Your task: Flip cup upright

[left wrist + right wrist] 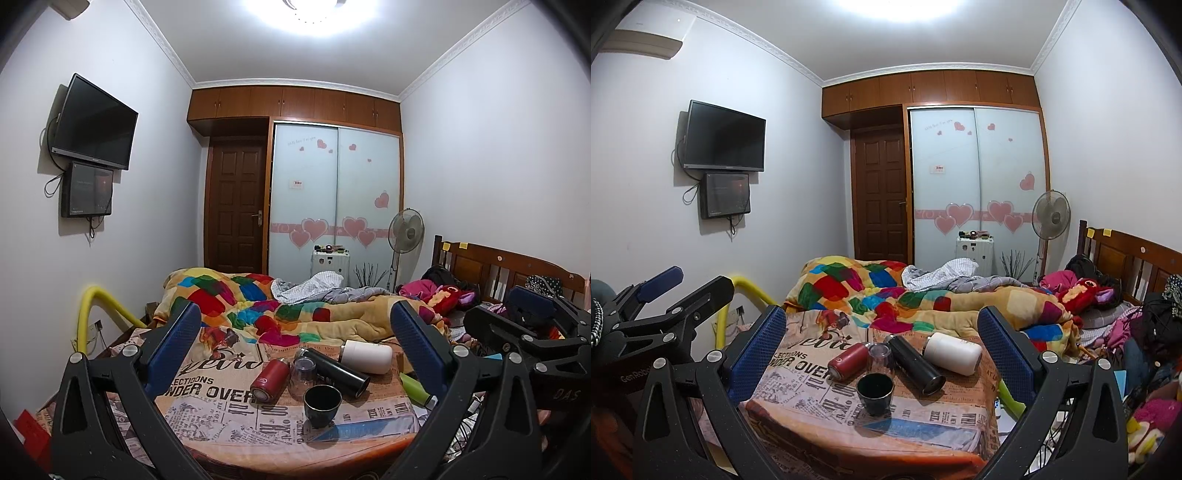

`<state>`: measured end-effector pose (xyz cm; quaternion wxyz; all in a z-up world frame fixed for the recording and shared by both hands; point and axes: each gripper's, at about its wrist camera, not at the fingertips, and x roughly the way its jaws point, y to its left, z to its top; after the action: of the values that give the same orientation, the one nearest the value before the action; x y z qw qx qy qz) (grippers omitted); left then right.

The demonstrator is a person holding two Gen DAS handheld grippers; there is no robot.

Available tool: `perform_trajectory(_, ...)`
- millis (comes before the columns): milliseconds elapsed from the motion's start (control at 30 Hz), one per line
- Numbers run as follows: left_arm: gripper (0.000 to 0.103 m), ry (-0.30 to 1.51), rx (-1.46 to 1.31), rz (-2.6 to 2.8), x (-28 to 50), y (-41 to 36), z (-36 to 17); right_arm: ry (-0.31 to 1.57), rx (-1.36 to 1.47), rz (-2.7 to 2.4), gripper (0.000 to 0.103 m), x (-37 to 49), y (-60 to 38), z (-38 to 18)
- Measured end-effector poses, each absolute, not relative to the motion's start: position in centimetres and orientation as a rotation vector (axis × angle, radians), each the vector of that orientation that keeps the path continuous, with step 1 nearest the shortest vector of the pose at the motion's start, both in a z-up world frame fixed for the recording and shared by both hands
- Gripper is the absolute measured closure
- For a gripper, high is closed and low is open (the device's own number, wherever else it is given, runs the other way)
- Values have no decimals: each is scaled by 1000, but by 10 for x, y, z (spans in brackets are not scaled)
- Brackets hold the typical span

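Observation:
A small dark cup (322, 405) stands upright, mouth up, near the front of a table covered with a newspaper-print cloth (207, 417). It also shows in the right wrist view (875, 393). Behind it lie a red bottle (265, 380), a clear glass cup (303, 371) mouth down, a black flask (338, 369) and a white bottle (365, 355), all on their sides except the glass. My left gripper (295, 332) is open and empty, held back from the table. My right gripper (882, 332) is open and empty too, also short of the cup.
A green bottle (415, 387) lies at the table's right edge. A bed with a colourful quilt (280, 314) is behind the table. A yellow tube (107, 306) stands at left. Clutter and a wooden headboard (498, 266) are at right.

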<state>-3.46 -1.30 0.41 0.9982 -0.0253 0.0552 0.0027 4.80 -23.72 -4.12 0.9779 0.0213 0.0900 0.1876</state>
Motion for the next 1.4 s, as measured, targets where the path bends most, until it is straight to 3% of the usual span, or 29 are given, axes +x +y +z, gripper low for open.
perform_trajectory(1400, 0, 127, -47, -33, -29, -18, -2, 179, 53, 370, 0, 49, -241, -40)
